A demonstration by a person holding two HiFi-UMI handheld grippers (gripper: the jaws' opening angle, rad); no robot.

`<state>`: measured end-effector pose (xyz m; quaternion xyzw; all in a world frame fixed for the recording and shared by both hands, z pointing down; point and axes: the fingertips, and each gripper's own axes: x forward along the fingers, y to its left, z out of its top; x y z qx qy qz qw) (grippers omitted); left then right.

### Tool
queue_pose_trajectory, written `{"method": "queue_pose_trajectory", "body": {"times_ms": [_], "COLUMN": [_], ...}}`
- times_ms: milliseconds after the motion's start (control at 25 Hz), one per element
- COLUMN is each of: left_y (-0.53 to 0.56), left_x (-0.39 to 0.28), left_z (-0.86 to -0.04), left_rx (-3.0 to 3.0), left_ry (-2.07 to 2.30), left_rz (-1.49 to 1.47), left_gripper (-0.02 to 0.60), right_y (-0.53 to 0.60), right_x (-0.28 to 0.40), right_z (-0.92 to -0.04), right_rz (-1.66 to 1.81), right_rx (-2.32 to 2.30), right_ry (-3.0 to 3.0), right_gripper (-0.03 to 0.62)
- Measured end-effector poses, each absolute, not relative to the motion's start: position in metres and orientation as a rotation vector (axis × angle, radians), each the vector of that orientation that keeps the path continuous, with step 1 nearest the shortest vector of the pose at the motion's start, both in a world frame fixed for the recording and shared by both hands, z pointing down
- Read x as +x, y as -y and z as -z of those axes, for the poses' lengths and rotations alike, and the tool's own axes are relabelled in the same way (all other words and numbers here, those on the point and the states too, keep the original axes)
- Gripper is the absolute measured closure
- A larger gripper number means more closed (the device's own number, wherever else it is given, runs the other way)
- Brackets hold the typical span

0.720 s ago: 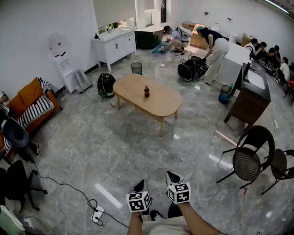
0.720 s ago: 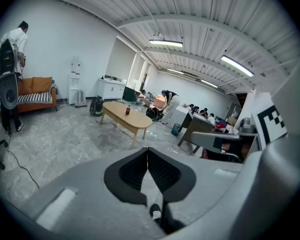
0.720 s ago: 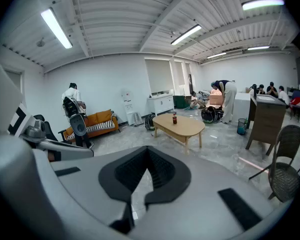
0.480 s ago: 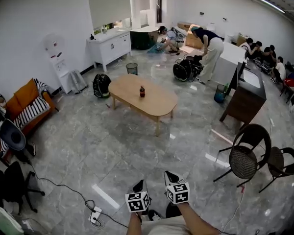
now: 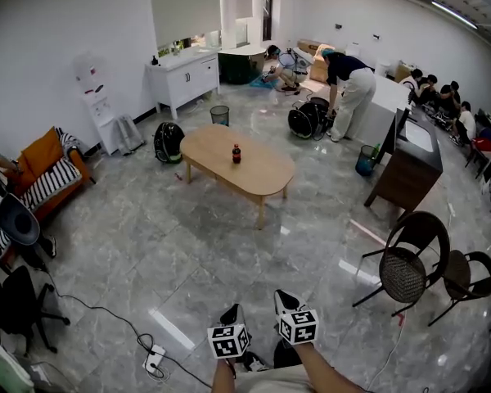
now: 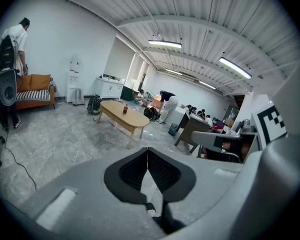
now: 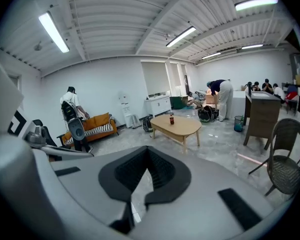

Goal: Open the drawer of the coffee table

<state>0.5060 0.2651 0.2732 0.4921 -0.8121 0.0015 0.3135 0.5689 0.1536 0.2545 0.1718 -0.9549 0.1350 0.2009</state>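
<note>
The light wooden oval coffee table (image 5: 254,170) stands in the middle of the room, far ahead of both grippers, with a dark bottle (image 5: 236,154) upright on its top. No drawer shows from here. My left gripper (image 5: 236,309) and right gripper (image 5: 283,296) hang side by side low in the head view, over the grey floor, both shut and empty. In the left gripper view the left gripper (image 6: 148,149) points toward the table (image 6: 125,118). The right gripper (image 7: 147,148) has the table (image 7: 179,126) and bottle (image 7: 171,118) straight ahead.
A dark wooden desk (image 5: 409,166) and two wicker chairs (image 5: 405,268) stand at the right. At the left is an orange sofa (image 5: 41,174). A power strip with its cable (image 5: 154,359) lies near my feet. People work at the back right.
The view has drifted slightly, so the table sits a little higher and further left in the picture. Both grippers keep their place and stay shut. The bending person at the back has shifted.
</note>
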Motion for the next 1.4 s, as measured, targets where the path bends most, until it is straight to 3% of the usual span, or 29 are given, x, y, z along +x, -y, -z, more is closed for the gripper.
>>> {"method": "queue_pose_trajectory", "body": {"times_ms": [160, 480, 760, 1400], "left_y": [-0.236, -0.179, -0.200, -0.132], "left_x": [0.484, 0.421, 0.433, 0.336], "left_z": [-0.253, -0.135, -0.176, -0.146], "left_rx": [1.329, 1.402, 1.336, 1.335], "left_ry": [2.171, 2.327, 2.260, 2.320], "left_rz": [-0.034, 0.045, -0.001, -0.149], "left_gripper": [0.571, 0.571, 0.571, 0.571], "right_y": [-0.139, -0.110, -0.100, -0.029], "right_x": [0.550, 0.485, 0.505, 0.386], "right_z": [-0.236, -0.160, -0.210, -0.157], "right_rz": [-0.399, -0.519, -0.501, -0.471], "right_rx": [0.448, 0.366, 0.369, 0.224], "right_ry": [2.712, 2.839, 2.696, 2.820], "right_gripper": [0.579, 0.579, 0.579, 0.579]}}
